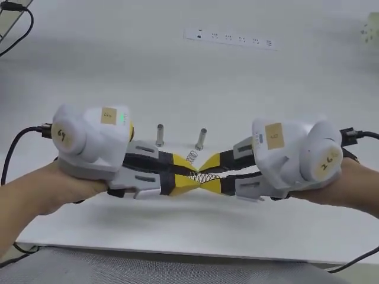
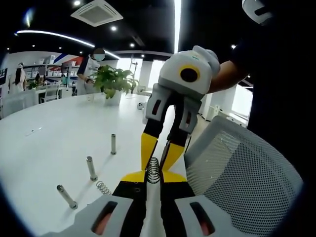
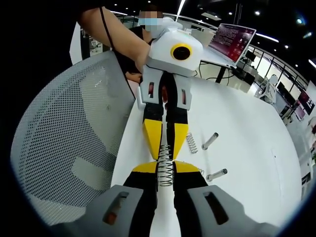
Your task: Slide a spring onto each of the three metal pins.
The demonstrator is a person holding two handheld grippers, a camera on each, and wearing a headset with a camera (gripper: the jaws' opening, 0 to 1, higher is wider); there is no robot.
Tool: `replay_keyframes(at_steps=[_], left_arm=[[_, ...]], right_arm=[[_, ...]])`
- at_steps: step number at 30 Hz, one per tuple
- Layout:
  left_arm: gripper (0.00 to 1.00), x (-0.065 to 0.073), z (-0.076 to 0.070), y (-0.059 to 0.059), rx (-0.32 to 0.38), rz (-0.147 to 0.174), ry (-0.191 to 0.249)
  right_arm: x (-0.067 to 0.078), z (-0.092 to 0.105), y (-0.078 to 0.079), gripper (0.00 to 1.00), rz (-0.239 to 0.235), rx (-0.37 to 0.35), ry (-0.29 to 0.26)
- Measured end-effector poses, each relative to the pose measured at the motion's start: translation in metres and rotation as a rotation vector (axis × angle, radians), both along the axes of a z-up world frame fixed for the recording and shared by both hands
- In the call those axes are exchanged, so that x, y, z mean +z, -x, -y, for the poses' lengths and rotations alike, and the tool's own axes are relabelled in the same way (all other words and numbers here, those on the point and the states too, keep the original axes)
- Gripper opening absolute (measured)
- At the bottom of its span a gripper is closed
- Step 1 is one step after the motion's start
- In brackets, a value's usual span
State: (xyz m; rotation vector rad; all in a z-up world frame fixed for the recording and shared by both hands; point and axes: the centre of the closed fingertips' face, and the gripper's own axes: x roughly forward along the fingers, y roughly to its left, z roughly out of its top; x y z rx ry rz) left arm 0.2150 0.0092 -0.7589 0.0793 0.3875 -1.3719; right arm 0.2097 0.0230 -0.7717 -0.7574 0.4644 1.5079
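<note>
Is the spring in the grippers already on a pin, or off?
Off: the spring is held by the left gripper and right gripper, apart from the bare pins.

Held spring (image 1: pixel 205 176): both ends hidden inside the jaws. Loose spring (image 1: pixel 191 156) half behind left gripper (image 1: pixel 190 175). Strip (image 1: pixel 230 39) at table (image 1: pixel 177 89) far edge: sockets too small.

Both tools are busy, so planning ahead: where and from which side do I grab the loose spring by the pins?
Pinch the loose spring mid-length across its coils, from straight above. It lies flat on its side on the table, and a pin stands close beside it, so a sideways approach looks cramped.
</note>
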Motion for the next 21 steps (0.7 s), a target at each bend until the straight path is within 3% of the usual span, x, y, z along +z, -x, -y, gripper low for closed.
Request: replay_keyframes(at_steps=[15, 21], left_arm=[[0.01, 0.0, -0.001, 0.002, 0.001, -0.012, 0.005], [0.01, 0.002, -0.004, 0.001, 0.005, -0.016, 0.014]], right_arm=[[-0.006, 0.005, 0.002, 0.12, -0.012, -0.01, 0.017], [-0.007, 0.013, -0.001, 0.13, -0.046, -0.054, 0.002]])
